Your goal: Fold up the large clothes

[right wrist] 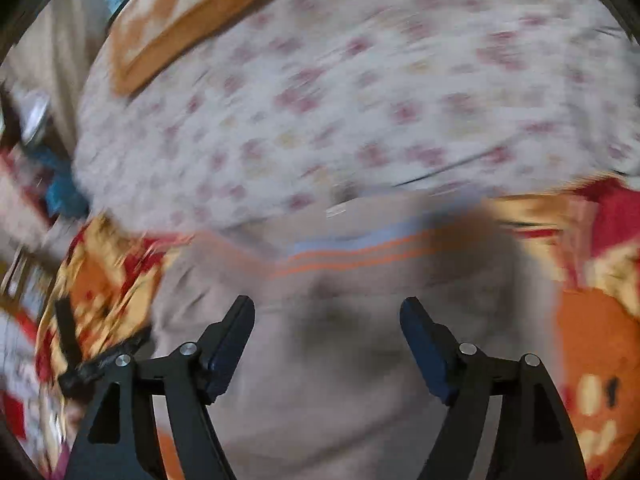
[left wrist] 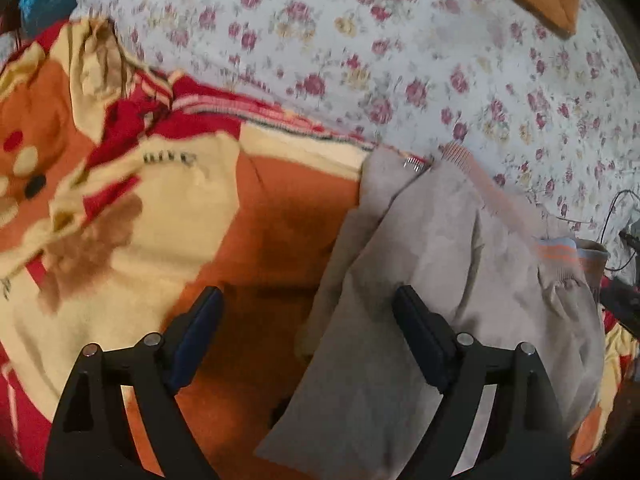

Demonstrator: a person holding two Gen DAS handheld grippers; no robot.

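Here we saw both tongs gaping and empty, the left tongs (left wrist: 308, 312) and right tongs (right wrist: 327, 320) above the beige garment (left wrist: 436, 240). It lay, seemingly folded, on the orange-and-red blanket (left wrist: 256, 216) beside the floral sheet (left wrist: 400, 40).

One beige garment (left wrist: 420, 280), one cartoon blanket (left wrist: 168, 200), one floral sheet (left wrist: 400, 40).

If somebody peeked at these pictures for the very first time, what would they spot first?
Probably the bright red, orange and cream cartoon blanket filling the left of the left wrist view. A plain beige garment with orange stripes on its ribbed edge lies on it to the right. Behind both spreads a white sheet with pink flowers. Each black claw, left and right, hangs open and empty above the clothes.
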